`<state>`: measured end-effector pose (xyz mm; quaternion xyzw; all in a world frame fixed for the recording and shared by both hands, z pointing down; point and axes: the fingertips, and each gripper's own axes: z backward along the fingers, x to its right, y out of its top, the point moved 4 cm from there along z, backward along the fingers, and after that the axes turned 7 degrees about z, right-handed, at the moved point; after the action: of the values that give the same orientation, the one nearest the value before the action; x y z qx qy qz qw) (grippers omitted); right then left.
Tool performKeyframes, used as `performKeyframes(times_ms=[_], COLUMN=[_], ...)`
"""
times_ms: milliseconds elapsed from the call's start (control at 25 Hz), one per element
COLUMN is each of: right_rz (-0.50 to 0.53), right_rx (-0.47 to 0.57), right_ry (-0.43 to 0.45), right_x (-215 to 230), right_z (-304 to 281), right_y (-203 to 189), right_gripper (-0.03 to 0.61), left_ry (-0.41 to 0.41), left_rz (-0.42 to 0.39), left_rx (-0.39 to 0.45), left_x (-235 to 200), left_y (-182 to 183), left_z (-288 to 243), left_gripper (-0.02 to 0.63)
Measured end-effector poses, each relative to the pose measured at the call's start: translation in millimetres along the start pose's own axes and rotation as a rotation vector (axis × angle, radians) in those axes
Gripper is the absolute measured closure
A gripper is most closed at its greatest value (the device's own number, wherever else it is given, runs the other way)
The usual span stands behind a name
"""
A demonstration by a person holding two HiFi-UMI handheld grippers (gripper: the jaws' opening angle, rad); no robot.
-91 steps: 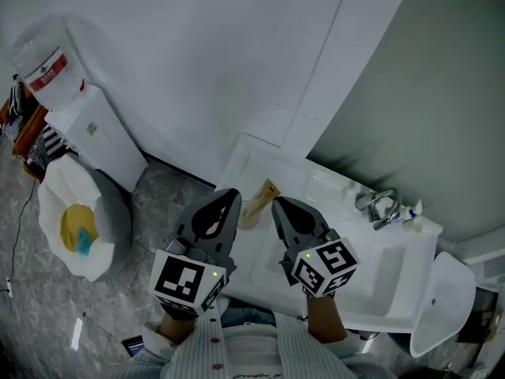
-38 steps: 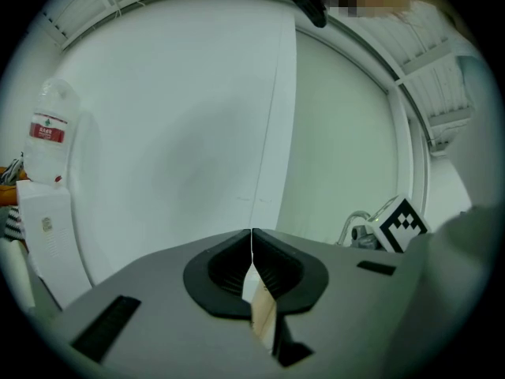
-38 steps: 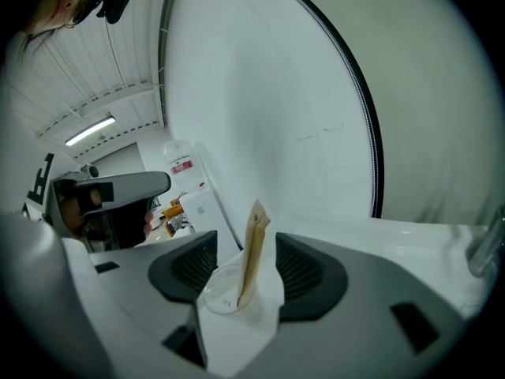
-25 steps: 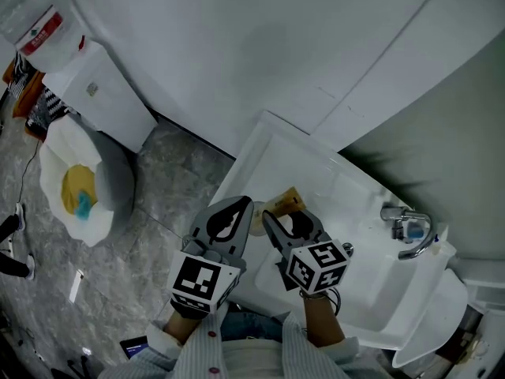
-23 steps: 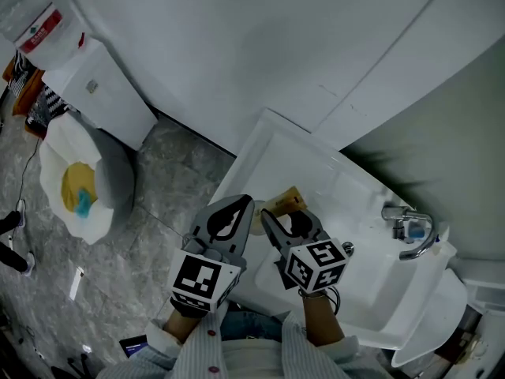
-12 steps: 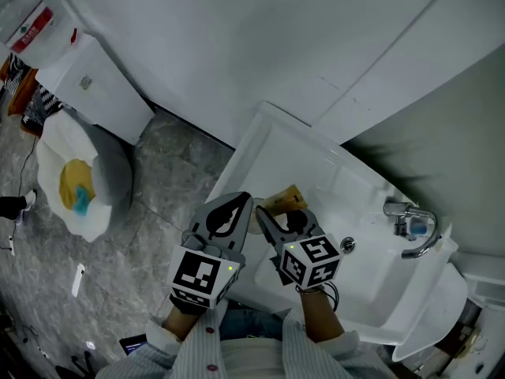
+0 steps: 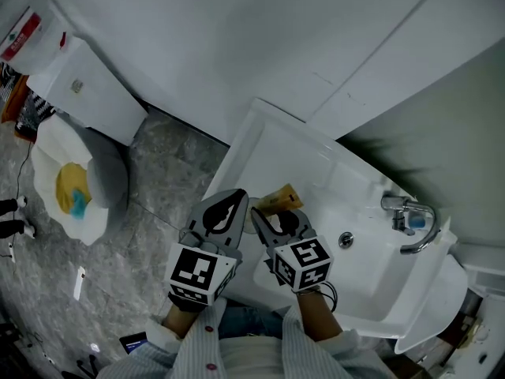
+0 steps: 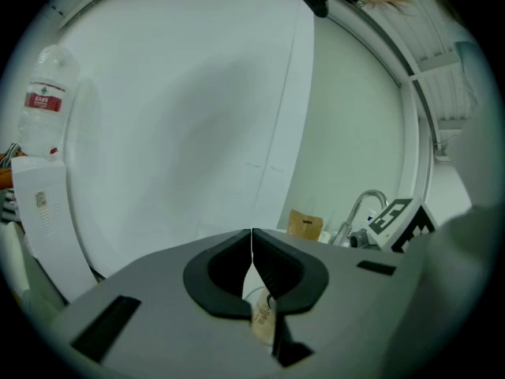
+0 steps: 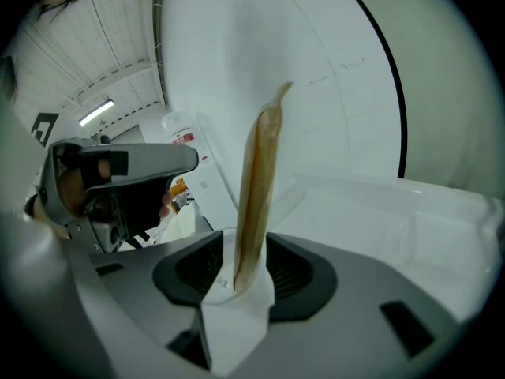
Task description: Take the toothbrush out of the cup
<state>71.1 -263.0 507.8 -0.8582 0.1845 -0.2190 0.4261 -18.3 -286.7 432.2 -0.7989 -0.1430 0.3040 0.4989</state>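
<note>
A toothbrush in a brown paper packet [image 7: 279, 197] stands upright in a pale cup [image 9: 245, 310] on the sink's left rim [image 7: 237, 152]. My right gripper [image 7: 274, 212] is open around it. In the right gripper view the packet [image 9: 256, 196] rises between the pads; the jaws have just been closing, and a sliver of gap still shows on the left side. My left gripper [image 7: 233, 195] hangs just left of the cup, its jaws shut tip to tip [image 8: 252, 247] on nothing. Below its jaws the cup rim [image 8: 254, 297] and the packet's foot [image 8: 263, 324] show.
The white sink basin [image 7: 371, 290] with its drain [image 7: 345, 239] and chrome faucet [image 7: 402, 215] lies to the right. A white wall runs behind. On the grey floor to the left stand a water dispenser [image 7: 79, 93] and a bin lined with a white bag [image 7: 75, 192].
Both grippers have sunk a little toward the cup. The right gripper's jaws have narrowed around the brown packet. The left gripper stays shut.
</note>
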Motion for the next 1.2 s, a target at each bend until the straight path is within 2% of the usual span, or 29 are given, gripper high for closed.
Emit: performKeyframes(times_ms=[200, 1200], right_rz=[0.030, 0.050], right_rx=[0.001, 0.034], right_ry=[-0.038, -0.069], right_x=[3, 1], right_z=[0, 7], right_y=[-2, 8], right_gripper=[0.465, 0.503], left_ry=[-0.003, -0.032], left_rz=[0.000, -0.015], left_rx=[-0.003, 0.004], left_x=[-1, 0], left_y=[-1, 8], left_z=[-2, -1], left_gripper=[0.595, 0.595])
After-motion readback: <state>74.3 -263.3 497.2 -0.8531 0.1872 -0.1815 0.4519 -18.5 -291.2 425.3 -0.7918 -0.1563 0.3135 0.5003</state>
